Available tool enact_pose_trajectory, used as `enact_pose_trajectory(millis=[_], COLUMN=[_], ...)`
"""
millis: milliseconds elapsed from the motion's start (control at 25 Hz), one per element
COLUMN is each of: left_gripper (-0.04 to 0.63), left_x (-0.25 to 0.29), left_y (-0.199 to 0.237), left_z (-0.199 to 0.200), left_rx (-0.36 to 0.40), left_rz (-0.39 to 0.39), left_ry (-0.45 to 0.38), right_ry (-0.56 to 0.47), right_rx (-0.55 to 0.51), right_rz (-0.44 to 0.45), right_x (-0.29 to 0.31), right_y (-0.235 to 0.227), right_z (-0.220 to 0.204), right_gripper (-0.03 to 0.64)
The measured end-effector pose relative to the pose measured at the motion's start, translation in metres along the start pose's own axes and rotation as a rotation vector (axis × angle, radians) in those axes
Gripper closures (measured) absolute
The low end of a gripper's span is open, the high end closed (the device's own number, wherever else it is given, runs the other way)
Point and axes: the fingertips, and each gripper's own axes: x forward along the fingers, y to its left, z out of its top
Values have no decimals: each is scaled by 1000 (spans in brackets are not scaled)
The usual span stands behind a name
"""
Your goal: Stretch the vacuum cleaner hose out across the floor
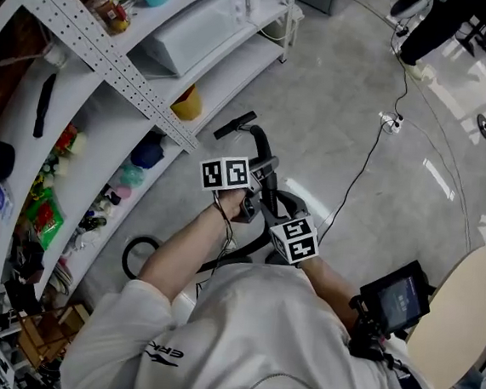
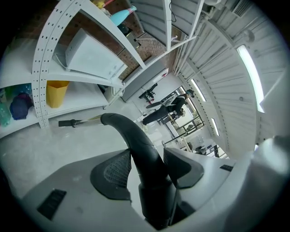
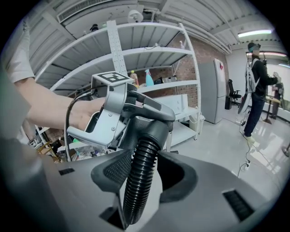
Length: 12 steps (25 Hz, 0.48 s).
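Grey polished floor [image 1: 336, 113], white shelving [image 1: 110, 65] on left; left gripper [image 2: 147, 165] clamped on vacuum's curved black handle [image 2: 136, 136], right gripper [image 3: 142, 174] closed round ribbed hose [image 3: 136, 190] just behind it; risk: slack loop [image 1: 131, 251] on floor by shelving likely kinks or snags a shelf foot when pulled; ribs could slip through right jaws; cable [image 1: 361, 162] ahead could tangle; handle end points away from person along shelving, hose long axis runs back past the body to that loop, not straight yet
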Motion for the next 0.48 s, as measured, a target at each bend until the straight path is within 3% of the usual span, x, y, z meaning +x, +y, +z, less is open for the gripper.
enact_pose_trajectory(millis=[480], left_gripper=[376], left_x=[90], left_y=[-47], left_z=[25], left_rx=[40], left_rz=[14], left_ry=[-2], right_ry=[-25], right_rx=[14], right_rz=[2], right_x=[-19], right_y=[-101], right_z=[11], right_gripper=[442])
